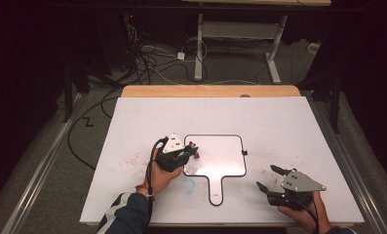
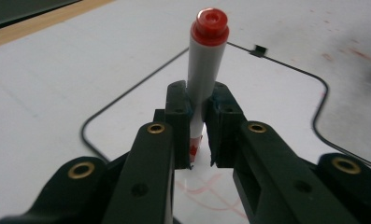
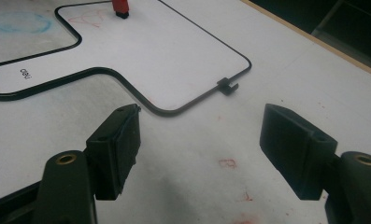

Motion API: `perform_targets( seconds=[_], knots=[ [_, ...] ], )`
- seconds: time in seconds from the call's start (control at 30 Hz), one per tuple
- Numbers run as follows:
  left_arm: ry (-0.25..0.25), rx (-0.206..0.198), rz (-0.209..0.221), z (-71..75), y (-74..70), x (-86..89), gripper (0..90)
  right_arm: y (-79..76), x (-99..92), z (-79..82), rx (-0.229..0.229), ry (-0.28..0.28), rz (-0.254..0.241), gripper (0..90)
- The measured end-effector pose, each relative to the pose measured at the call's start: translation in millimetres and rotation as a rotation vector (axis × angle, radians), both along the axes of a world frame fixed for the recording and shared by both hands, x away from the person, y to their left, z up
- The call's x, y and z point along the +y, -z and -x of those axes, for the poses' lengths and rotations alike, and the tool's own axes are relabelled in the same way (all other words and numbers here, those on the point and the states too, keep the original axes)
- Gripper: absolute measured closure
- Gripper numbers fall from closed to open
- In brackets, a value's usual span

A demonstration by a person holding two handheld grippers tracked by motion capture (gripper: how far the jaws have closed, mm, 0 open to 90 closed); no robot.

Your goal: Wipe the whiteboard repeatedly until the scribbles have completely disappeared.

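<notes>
While the two jaws press in from either side, left gripper [image 2: 199,133]: clamped on a red-capped marker, its black jaws tight against the grey barrel.
Marker [image 2: 203,70]: stands nearly upright between the jaws, red end uppermost, lower end down at the whiteboard surface; in the high view it shows as a small red spot at the gripper's tip [image 1: 194,146].
Left hand [image 1: 163,176]: wrapped round the gripper body, with a grey three-cornered plate [image 1: 174,144] on top and a dark sleeve with a pale stripe [image 1: 125,214] coming in from the bottom edge.
Red marks [image 2: 206,186]: faint red lines on the board just beneath the jaws.
Whiteboard [image 1: 230,161]: small, white, black-rimmed and paddle-shaped, lying flat on the table with its handle toward the person; a small black clip [image 1: 244,152] sits on its right rim.
Right gripper [image 3: 199,140]: jaws spread wide apart with nothing between them, hovering over bare table near the board's rounded corner.
Right hand [image 1: 303,212]: holds that gripper at the table's near right, well apart from the left one.
Table [image 1: 288,126]: white top with a wooden far edge, smudged with red flecks and a faint blue ring [image 1: 188,185] just left of the board's handle.
</notes>
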State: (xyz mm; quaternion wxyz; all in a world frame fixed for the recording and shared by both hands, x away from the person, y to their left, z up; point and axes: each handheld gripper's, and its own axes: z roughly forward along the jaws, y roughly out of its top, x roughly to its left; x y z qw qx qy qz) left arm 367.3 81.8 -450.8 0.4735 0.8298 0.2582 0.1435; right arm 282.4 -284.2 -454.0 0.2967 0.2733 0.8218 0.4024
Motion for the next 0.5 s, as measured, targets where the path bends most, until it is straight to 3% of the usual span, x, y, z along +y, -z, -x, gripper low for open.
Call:
perform_targets(
  seconds=[0.13,0.37,0.5],
  knots=[
    [0.035,-0.041,-0.092,9.8,-4.1,-6.8,78.8,-0.2,-1.0,0.1,0.000,0.004,-0.003,29.9],
    [-0.084,-0.001,-0.128,-1.2,-0.6,16.3,78.8,-0.1,-1.4,0.0,-0.001,0.005,-0.002,29.9],
    [-0.080,0.008,-0.126,0.2,-0.7,19.7,78.7,-0.2,-0.5,0.1,-0.001,0.002,0.000,29.9]
  ],
)
